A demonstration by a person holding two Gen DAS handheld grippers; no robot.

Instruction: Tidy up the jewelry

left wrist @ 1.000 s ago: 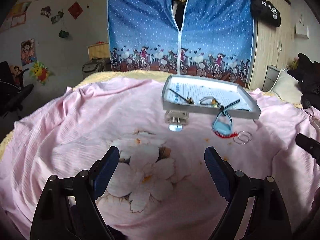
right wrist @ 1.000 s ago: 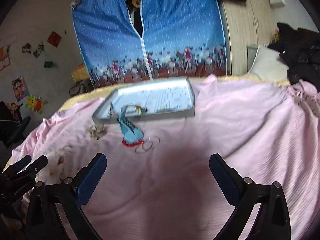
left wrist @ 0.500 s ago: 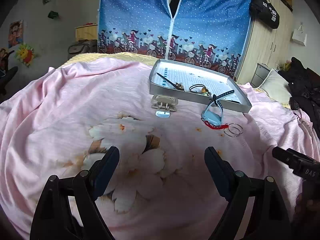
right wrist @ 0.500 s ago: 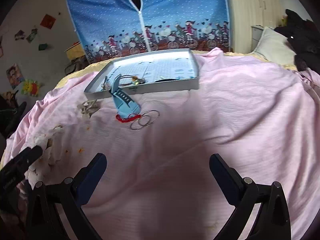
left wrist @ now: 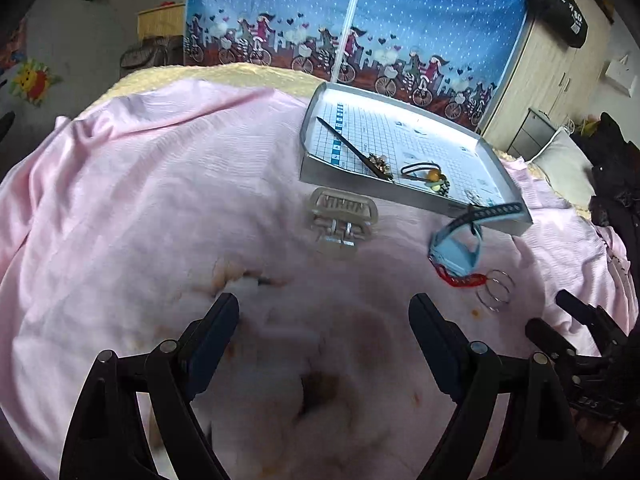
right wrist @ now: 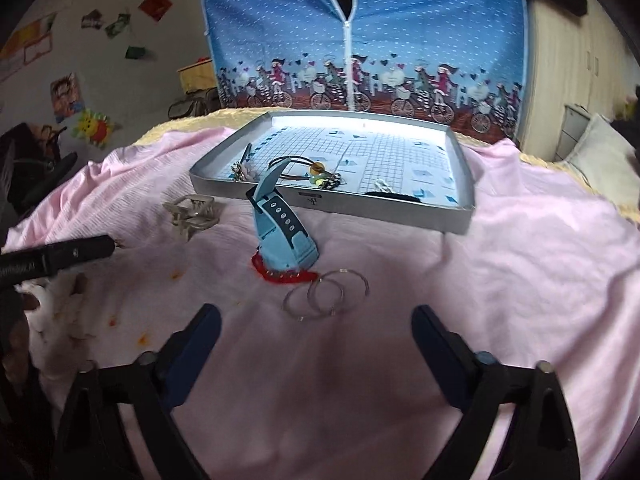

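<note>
Bed covered by pink sheet (right wrist: pixel 520 260) with white flower print, yellow fleece blanket (left wrist: pixel 224 74) at far edge. Behind: blue fabric wardrobe (right wrist: pixel 360 32), bicycle print, white zip partly open. Light wood cabinet (left wrist: pixel 556 68) right, black bag (left wrist: pixel 560 4) hanging on it. Grey wall (right wrist: pixel 100 60) left with stickers, posters. Diffuse daylight.

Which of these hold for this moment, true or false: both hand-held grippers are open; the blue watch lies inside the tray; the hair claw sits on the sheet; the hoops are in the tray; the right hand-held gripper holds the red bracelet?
1. Both the left hand-held gripper and right hand-held gripper are open. True.
2. The blue watch lies inside the tray. False: it is on the sheet, its strap leaning on the tray's wall.
3. The hair claw sits on the sheet. True.
4. The hoops are in the tray. False: on the sheet.
5. The right hand-held gripper holds the red bracelet. False: it holds nothing.
</note>
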